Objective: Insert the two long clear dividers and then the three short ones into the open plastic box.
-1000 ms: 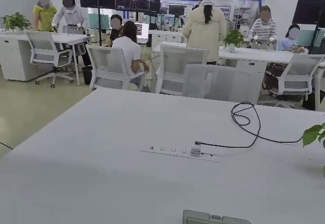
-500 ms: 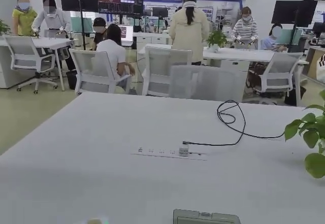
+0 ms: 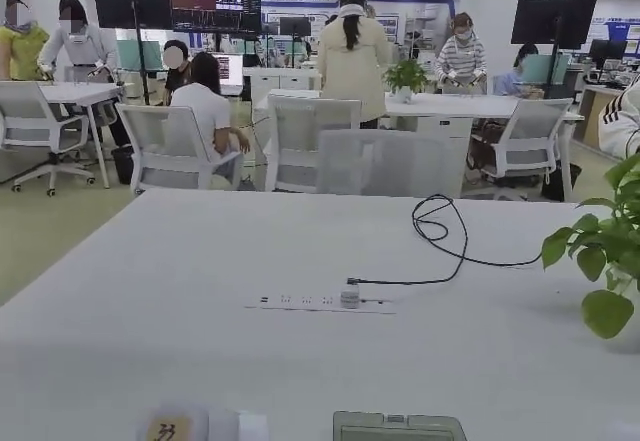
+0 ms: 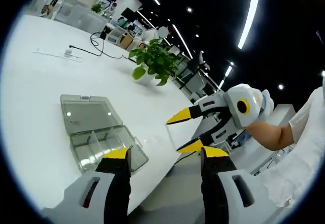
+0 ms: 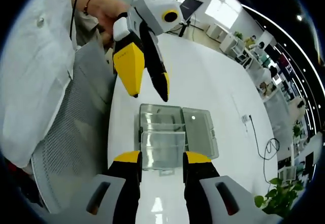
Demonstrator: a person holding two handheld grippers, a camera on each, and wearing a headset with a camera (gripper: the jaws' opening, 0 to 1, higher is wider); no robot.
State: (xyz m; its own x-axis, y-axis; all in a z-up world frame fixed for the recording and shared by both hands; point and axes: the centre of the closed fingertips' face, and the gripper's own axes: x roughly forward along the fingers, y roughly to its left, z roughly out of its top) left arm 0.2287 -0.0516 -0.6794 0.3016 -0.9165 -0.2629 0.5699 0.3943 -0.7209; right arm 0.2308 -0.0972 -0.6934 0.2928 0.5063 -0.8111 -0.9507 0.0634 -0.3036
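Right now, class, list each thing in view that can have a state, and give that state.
plastic box: open, lid lying flat beside the base.
left gripper: open, holding nothing.
right gripper: open, holding nothing.
black cable: plugged into the socket strip, loosely looped.

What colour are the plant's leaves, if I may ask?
Green; the plant shows best in the left gripper view.
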